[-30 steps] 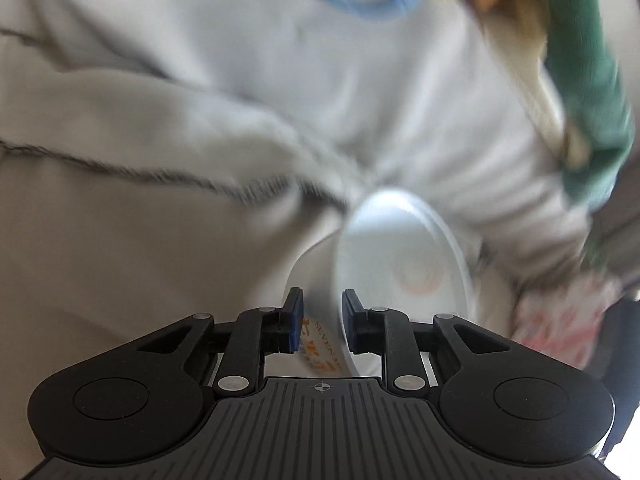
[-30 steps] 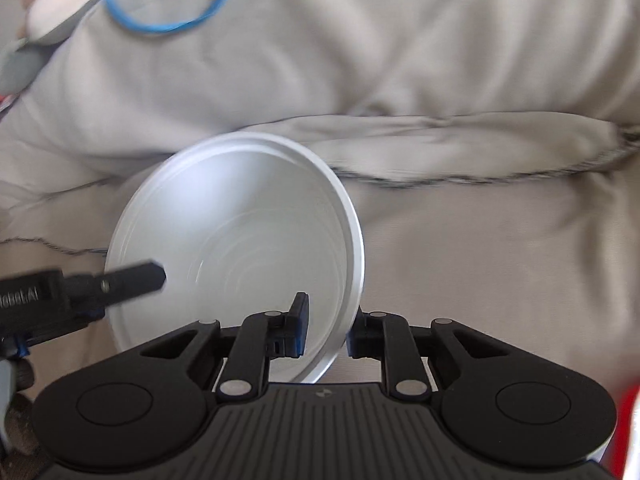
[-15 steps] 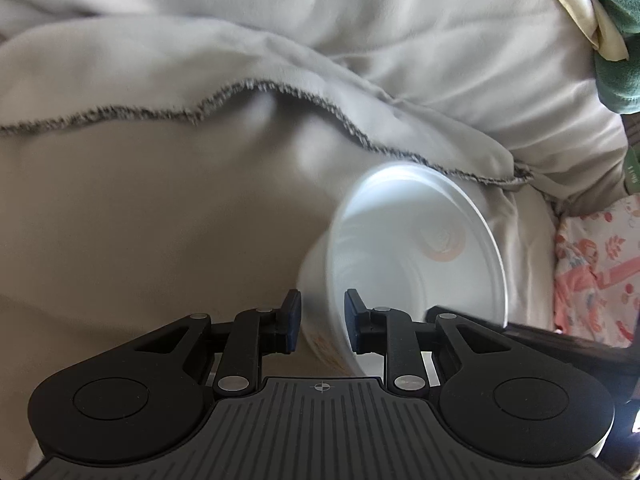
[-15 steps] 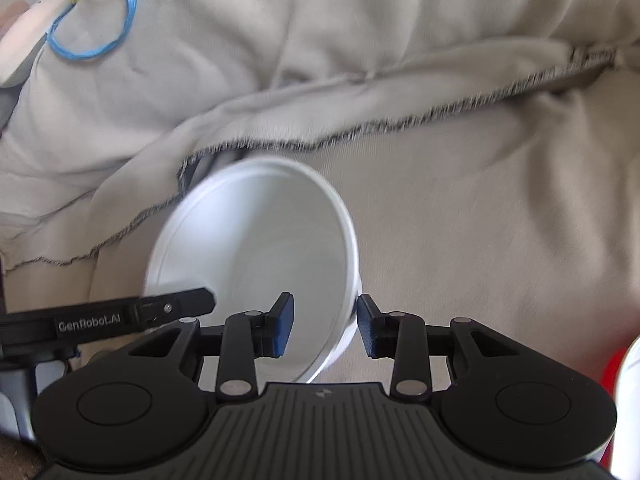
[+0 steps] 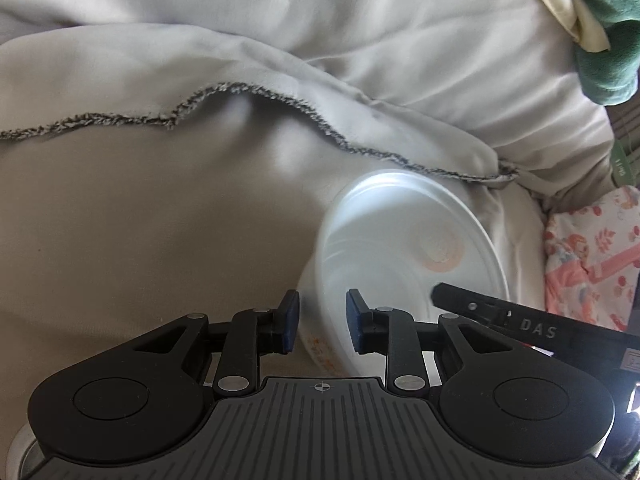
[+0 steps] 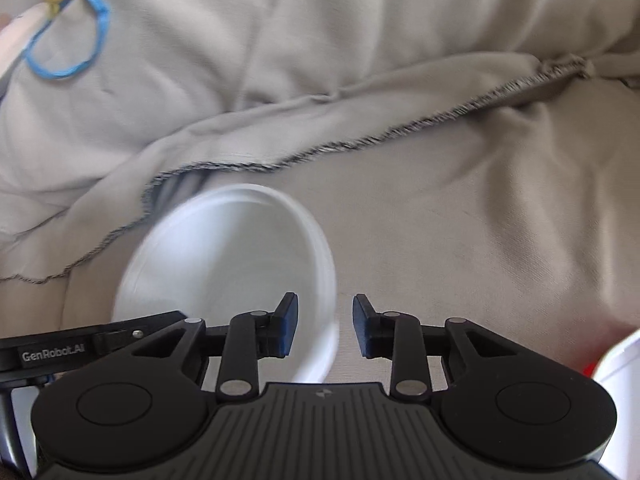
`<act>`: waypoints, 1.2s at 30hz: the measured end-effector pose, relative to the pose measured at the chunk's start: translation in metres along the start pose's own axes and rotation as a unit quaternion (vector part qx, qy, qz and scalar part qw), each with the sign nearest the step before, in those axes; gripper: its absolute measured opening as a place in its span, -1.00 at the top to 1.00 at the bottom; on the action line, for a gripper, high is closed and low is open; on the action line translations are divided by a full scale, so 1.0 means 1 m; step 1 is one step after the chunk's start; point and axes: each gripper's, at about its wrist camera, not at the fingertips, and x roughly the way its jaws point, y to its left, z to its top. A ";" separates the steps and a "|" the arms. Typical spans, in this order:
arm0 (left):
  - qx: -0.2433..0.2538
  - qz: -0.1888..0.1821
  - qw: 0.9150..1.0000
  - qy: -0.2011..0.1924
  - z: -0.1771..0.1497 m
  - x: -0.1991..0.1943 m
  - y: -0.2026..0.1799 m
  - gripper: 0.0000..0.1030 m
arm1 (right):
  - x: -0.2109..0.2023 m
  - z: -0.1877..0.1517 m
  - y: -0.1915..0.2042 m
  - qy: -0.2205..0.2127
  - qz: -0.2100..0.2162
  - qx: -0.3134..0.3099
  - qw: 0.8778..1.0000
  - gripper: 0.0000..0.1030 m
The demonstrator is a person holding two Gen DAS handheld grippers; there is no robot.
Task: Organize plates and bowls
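White plastic fills the left wrist view: a bowl [image 5: 400, 264] lies tilted on the beige blanket [image 5: 160, 220], its near wall between the parted pads of the left gripper [image 5: 322, 322], neither pad clearly pressing it.

From the right wrist view, the right gripper [image 6: 325, 326] stands spread wide, the bowl's [image 6: 224, 264] rim in the gap, untouched. The bowl looks freshly set down, or not yet gripped. Next, 1 gripper probably must clamp the rim firmly, since soft bedding lets it roll.
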 end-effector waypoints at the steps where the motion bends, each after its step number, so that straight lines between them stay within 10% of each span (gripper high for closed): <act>1: -0.003 -0.002 1.000 0.003 0.000 0.002 0.001 0.44 | 0.001 0.000 -0.002 0.002 0.000 0.003 1.000 0.42; 11: -0.003 -0.012 1.000 0.010 -0.003 0.013 -0.003 0.42 | 0.010 -0.004 0.000 0.040 0.028 0.004 0.999 0.44; 19: 0.087 -0.035 0.991 -0.092 -0.022 -0.087 -0.062 0.32 | -0.086 -0.010 0.004 -0.094 0.064 -0.008 0.994 0.49; 31: 0.084 -0.050 0.995 0.025 -0.094 -0.082 -0.061 0.38 | -0.137 -0.084 -0.010 -0.082 0.032 0.002 0.996 0.43; 36: 0.056 -0.089 0.994 0.022 -0.102 -0.098 -0.036 0.53 | -0.132 -0.103 -0.001 -0.087 -0.046 -0.020 0.995 0.41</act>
